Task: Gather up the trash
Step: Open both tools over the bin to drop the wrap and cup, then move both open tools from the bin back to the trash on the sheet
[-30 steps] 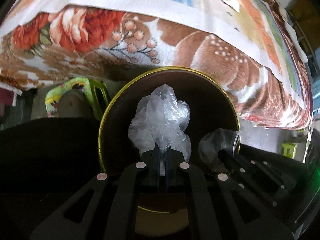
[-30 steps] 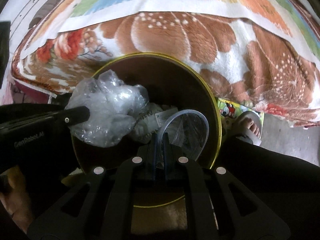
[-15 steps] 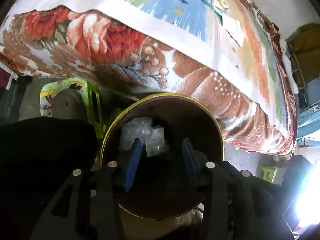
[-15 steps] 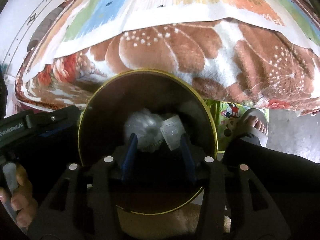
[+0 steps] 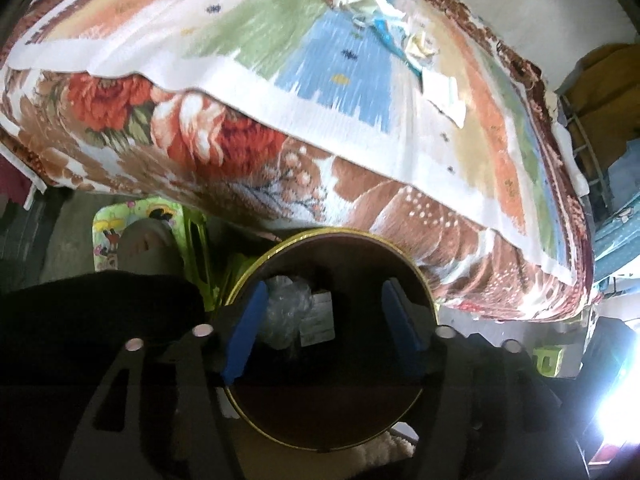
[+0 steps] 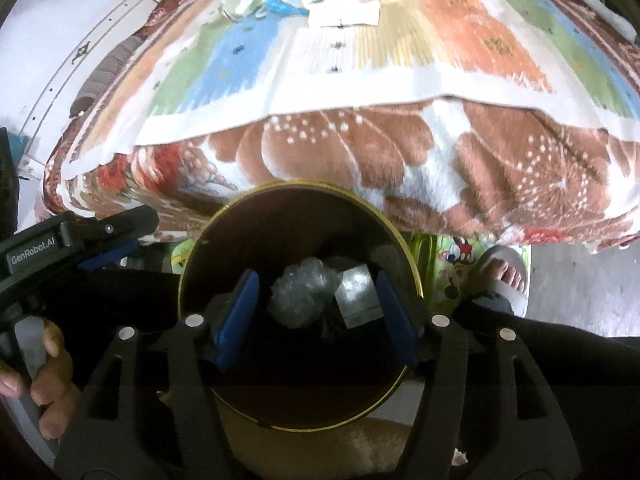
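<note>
A bed [image 5: 320, 92] covered by a patterned blanket of flowers and coloured stripes fills the upper half of both views, from about 9 o'clock round to 3 o'clock. On its far surface lies a loose cluster of paper scraps [image 6: 344, 12], white and pale yellow with a blue strip among them, near 12 o'clock in the right wrist view and toward 1 o'clock in the left wrist view [image 5: 400, 36].

Below the bed's edge, at the centre of each view, stands a round dark bin [image 5: 280, 408] with a gold rim [image 6: 400, 240], its mouth facing the cameras. Inside it lie a crumpled clear plastic bag [image 6: 304, 296] and, just beside it at 3 o'clock, a small flat wrapper [image 6: 358, 292]; the same pair shows in the left wrist view, bag [image 5: 286, 304] and wrapper [image 5: 318, 318].

The left gripper [image 5: 322, 328] hangs over the bin mouth with its blue-padded fingers spread wide and nothing between them. The right gripper [image 6: 316, 316] is likewise wide apart and empty above the bin. In the right wrist view the left gripper's body [image 6: 76, 240] shows at 9 o'clock, a hand [image 6: 44, 376] round its handle at 8 o'clock.

A foot in a white sandal [image 6: 506, 276] stands at 3 o'clock beside a green cartoon-printed stool [image 6: 452, 264].
</note>
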### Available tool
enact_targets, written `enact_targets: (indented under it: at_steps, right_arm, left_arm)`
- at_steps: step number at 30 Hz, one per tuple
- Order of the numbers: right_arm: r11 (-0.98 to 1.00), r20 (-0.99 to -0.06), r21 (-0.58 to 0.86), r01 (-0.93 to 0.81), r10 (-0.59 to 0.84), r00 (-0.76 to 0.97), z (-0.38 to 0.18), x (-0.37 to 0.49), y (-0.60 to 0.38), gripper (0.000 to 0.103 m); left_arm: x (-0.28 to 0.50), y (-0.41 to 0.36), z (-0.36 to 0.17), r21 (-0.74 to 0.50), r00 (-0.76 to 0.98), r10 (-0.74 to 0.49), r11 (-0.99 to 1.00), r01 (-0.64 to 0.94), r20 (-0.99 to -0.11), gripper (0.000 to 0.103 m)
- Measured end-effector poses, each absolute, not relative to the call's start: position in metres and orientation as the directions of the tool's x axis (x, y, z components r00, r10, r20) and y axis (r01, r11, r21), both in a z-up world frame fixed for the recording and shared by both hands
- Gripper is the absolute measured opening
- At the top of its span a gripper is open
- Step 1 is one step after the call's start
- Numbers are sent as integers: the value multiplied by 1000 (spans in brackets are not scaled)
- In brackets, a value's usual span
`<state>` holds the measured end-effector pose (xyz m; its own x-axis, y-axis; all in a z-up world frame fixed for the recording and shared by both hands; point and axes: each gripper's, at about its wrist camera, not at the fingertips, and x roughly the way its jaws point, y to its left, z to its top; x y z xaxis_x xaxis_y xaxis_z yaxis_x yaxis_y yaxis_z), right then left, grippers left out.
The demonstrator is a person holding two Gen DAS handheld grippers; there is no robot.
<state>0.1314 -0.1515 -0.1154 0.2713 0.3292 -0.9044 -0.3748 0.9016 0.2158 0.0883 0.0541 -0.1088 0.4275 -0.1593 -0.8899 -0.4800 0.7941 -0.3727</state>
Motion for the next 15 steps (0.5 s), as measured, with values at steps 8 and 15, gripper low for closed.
enact_targets:
  at_steps: [8, 15]
  right_arm:
    - [894, -859, 187, -406, 350, 374, -85, 132, -154, 94]
    - [879, -822, 129, -459, 354, 446, -59, 140, -143, 94]
  left_arm:
    - [85, 58, -80, -351, 520, -73, 816, -460, -851, 97]
    - [96, 65, -44, -340, 588, -43, 848, -406, -808, 97]
